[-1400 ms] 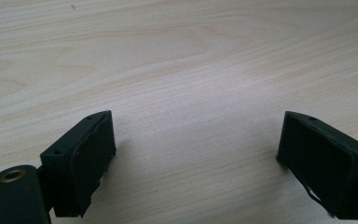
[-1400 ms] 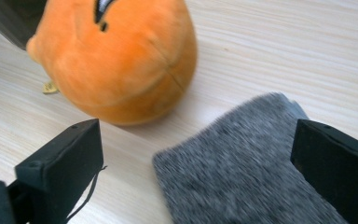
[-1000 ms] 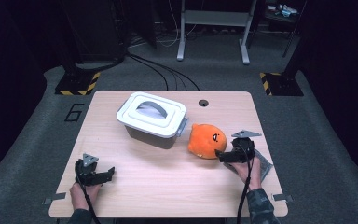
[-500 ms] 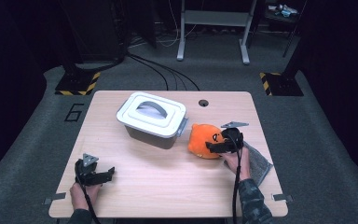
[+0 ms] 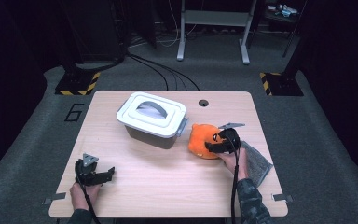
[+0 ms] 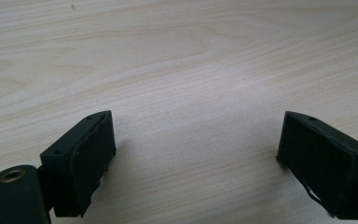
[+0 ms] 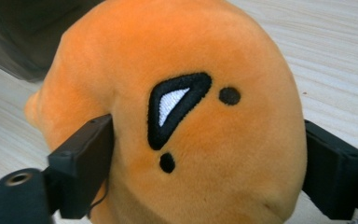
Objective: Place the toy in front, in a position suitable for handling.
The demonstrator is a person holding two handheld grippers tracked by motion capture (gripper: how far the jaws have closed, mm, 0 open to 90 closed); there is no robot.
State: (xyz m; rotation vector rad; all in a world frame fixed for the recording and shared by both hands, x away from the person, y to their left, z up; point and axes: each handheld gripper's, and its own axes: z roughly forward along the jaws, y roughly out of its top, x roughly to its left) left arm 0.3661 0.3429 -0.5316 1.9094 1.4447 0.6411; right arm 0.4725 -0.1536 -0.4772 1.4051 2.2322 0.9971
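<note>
An orange plush toy (image 5: 199, 141) with a black-and-white stitched eye (image 7: 175, 105) lies on the wooden table (image 5: 168, 186), just right of a lidded bin. My right gripper (image 5: 213, 145) reaches in from the toy's right side. In the right gripper view its jaws have just been closing, and both pads (image 7: 91, 158) now press into the plush (image 7: 205, 56). My left gripper (image 5: 108, 173) rests at the table's front left, held by a hand. Its jaws stand wide open over bare wood (image 6: 196, 158) with nothing between them.
A grey bin with a white handled lid (image 5: 152, 116) stands at the table's middle back, close to the toy's left. A grey cloth (image 5: 257, 164) lies by the right edge under the right forearm. A cable hole (image 5: 203, 102) sits near the back edge.
My right gripper has moved left and slightly down, from beside the plush toy to around it, and its jaws have narrowed onto it. The left gripper has stayed put.
</note>
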